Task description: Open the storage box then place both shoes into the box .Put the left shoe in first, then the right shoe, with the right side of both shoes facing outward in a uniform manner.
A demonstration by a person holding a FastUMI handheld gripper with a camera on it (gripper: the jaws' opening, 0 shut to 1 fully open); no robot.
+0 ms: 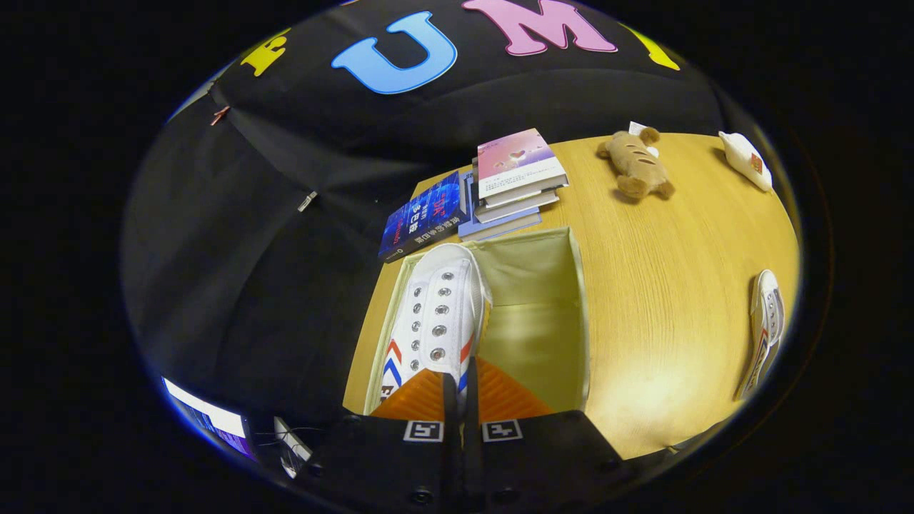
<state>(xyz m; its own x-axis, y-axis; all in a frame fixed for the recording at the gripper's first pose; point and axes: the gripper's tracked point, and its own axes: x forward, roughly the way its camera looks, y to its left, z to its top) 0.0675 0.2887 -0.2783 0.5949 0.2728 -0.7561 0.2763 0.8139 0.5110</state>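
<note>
Shoes are the business at this tabletop (664, 300), and one white shoe (435, 314) with metal eyelets and red and blue chevrons on its sides is held by the claw (460, 400), whose two fingers are pressed close together on the shoe's heel end, so the claw is closed and gripping it. That shoe points toe-forward, away from the claw, over the left part of the storage box (564, 300), an open-topped box with pale fabric walls whose lid is already off; the toe reaches the box's far left corner. Whether the sole touches the box floor I cannot tell. Right of the shoe, the box's interior shows bare. The second shoe (764, 332), also white with coloured stripes, lies on the wood well apart from the box, far off to its right near the tabletop's edge. Just beyond the box's far wall sits a stack of books (515, 182) with a pink-covered one on top, and a dark blue book (423, 216) lies flat beside that stack, to its left. Farther beyond the box and to its right rests a brown plush toy (637, 164), and still farther right a small white object (746, 160) near the tabletop's far corner.
</note>
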